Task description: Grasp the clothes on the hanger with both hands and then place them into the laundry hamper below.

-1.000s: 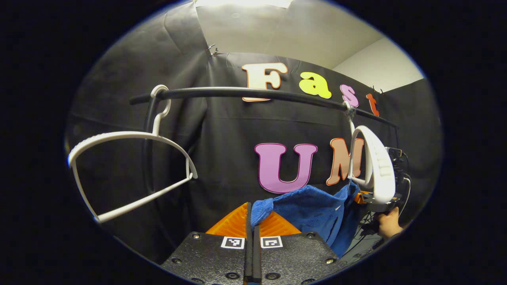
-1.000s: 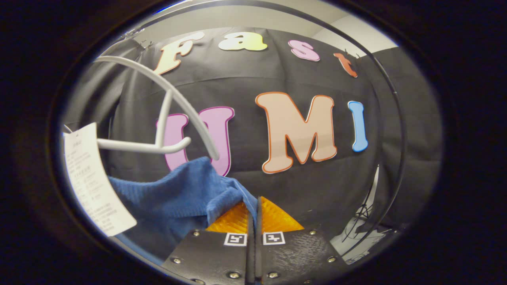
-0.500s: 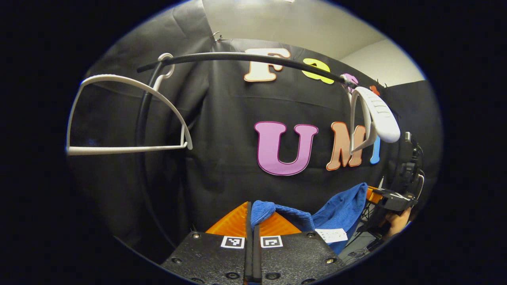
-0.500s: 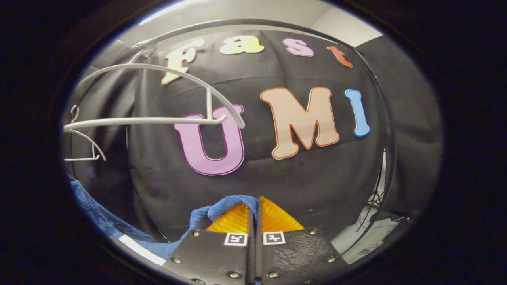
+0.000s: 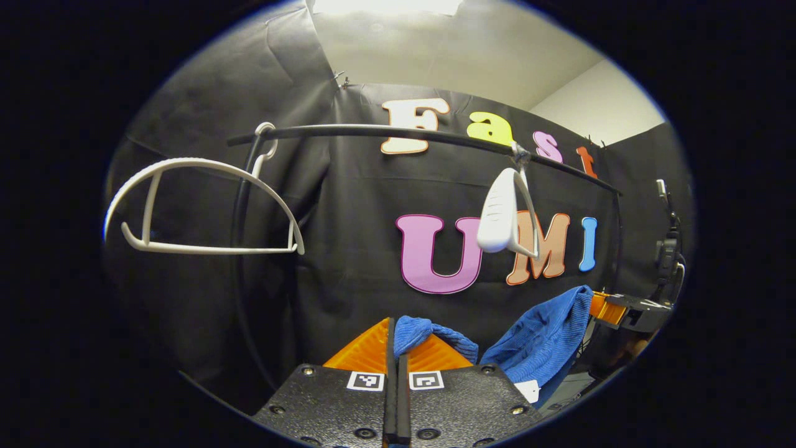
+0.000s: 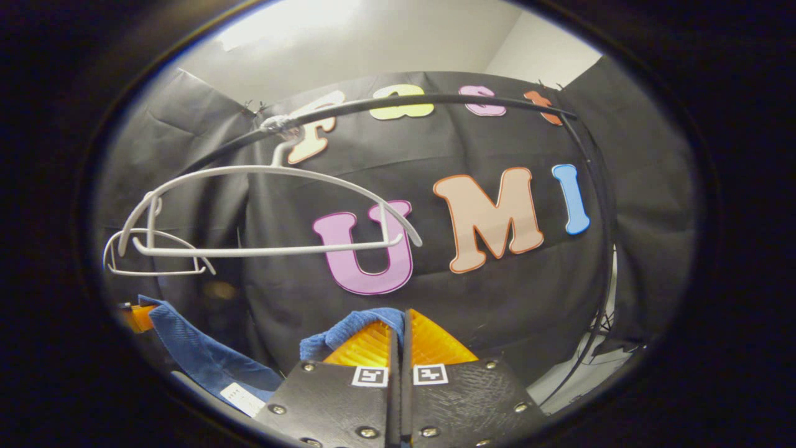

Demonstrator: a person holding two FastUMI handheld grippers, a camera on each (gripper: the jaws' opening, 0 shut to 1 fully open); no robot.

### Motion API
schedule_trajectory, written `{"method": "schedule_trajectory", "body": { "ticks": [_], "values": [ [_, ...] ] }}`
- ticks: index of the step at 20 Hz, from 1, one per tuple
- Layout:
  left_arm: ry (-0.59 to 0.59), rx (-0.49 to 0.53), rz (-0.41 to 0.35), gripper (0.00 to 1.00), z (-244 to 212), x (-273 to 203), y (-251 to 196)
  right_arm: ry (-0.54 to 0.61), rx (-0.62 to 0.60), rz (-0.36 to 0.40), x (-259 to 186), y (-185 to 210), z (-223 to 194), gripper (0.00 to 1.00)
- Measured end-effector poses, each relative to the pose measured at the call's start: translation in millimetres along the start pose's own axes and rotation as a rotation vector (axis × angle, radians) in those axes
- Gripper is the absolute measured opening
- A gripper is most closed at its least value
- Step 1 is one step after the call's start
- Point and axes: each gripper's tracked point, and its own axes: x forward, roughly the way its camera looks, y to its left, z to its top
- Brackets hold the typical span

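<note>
Grippers level, towel between

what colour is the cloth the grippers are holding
Blue cloth, clearest in the left gripper view.

The lower part of the blue garment is being cut off at about five o'clock in the left gripper view, and its white tag is being shown too small to be read. In the right gripper view, the far gripper at nine o'clock is being hidden largely behind the cloth's edge.
</note>
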Motion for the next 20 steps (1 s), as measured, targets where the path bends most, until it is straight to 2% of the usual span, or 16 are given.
{"method": "schedule_trajectory", "body": {
  "ticks": [3,5,9,10,12,13,17,18,20],
  "values": [
    [-0.02,-0.016,-0.004,0.0,-0.8,-9.6,-13.9,-0.001,0.027,0.037,-16.9,10.0,0.2,0.03],
    [-0.019,-0.027,0.006,0.0,-6.1,-17.7,-22.5,0.002,0.039,0.065,-26.2,17.6,0.9,0.01],
    [0.002,-0.119,0.017,0.0,-11.8,-26.2,-47.0,0.017,0.056,0.144,-44.4,41.8,-3.7,0.01],
    [0.008,-0.122,0.015,0.01,-11.0,-25.7,-53.9,0.014,0.071,0.155,-48.6,45.5,-2.0,0.01],
    [0.009,-0.08,0.073,0.0,-8.3,-26.8,-51.4,0.022,0.109,0.178,-53.7,49.0,2.1,0.03],
    [-0.004,-0.071,0.076,0.01,-3.8,-28.1,-55.0,0.025,0.117,0.184,-56.7,49.4,5.8,0.01],
    [-0.011,-0.079,0.034,0.0,-0.6,-28.8,-82.5,0.028,0.083,0.18,-67.6,41.8,12.6,0.01],
    [0.002,-0.068,0.023,0.03,-3.4,-26.7,-88.9,0.032,0.07,0.181,-70.2,41.6,11.4,0.0],
    [0.004,-0.061,-0.004,0.0,-5.1,-22.5,-102.8,0.038,0.078,0.174,-74.5,38.2,12.6,0.01]
  ]
}}
